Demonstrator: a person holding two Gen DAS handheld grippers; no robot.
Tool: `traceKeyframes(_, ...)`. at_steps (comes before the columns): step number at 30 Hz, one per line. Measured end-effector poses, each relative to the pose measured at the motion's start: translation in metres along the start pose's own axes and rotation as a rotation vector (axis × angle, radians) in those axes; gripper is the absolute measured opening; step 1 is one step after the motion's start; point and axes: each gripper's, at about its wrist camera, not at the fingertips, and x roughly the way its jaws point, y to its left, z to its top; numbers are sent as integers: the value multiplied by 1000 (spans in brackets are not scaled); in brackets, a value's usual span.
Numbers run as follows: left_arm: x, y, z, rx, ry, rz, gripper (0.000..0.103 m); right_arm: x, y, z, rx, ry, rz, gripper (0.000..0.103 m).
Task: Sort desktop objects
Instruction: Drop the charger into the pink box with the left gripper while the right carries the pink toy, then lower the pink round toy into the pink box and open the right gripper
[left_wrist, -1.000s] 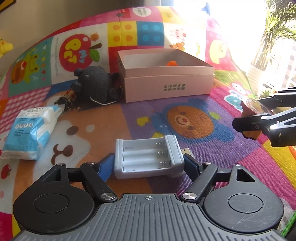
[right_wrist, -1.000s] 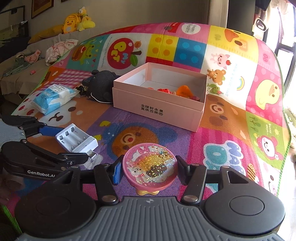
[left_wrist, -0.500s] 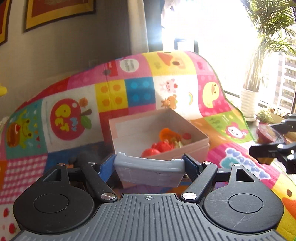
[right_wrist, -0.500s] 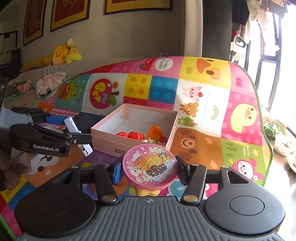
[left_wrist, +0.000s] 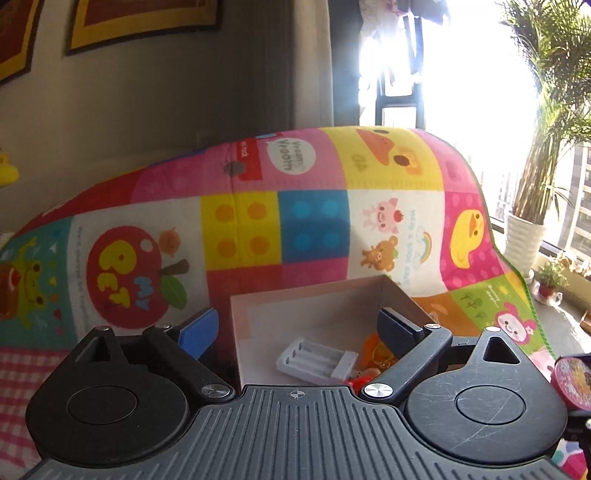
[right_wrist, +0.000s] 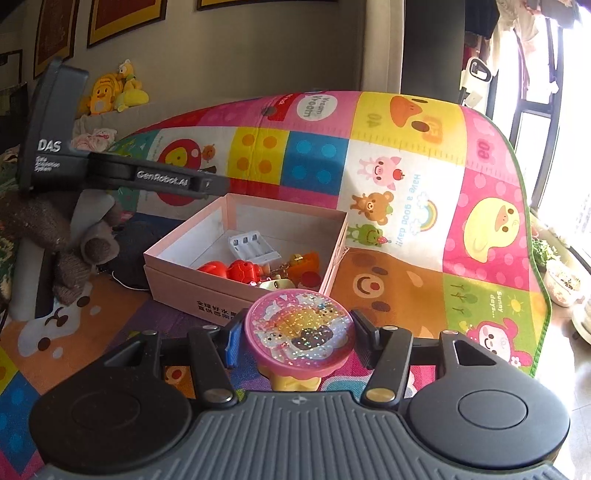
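Note:
The white battery charger (left_wrist: 318, 362) lies inside the pink box (left_wrist: 317, 295), beside red and orange toys; it also shows in the right wrist view (right_wrist: 253, 247). My left gripper (left_wrist: 295, 332) is open and empty above the box. It shows in the right wrist view (right_wrist: 207, 183) as a black arm over the box's left edge. My right gripper (right_wrist: 295, 334) is shut on a round pink glitter toy (right_wrist: 298, 326), held in front of the pink box (right_wrist: 207, 291). The toy shows at the right edge of the left wrist view (left_wrist: 572, 380).
A colourful play mat (right_wrist: 406, 166) covers the surface and rises behind the box. A dark plush toy (right_wrist: 136, 251) lies left of the box. Red toys (right_wrist: 236, 269) and an orange toy (right_wrist: 304, 264) lie in the box. A potted plant (left_wrist: 524, 240) stands by the window.
My left gripper opened and let the battery charger drop into the pink box. My right gripper moved closer to the box with the glitter toy.

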Motion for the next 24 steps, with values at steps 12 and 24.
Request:
traceKeyframes(12, -73, 25, -114, -91, 129, -45, 99, 115, 7, 99, 9, 56, -54, 56)
traceKeyframes(24, -80, 50, -133, -194, 143, -62, 101, 146, 13, 133, 41, 90, -85, 71)
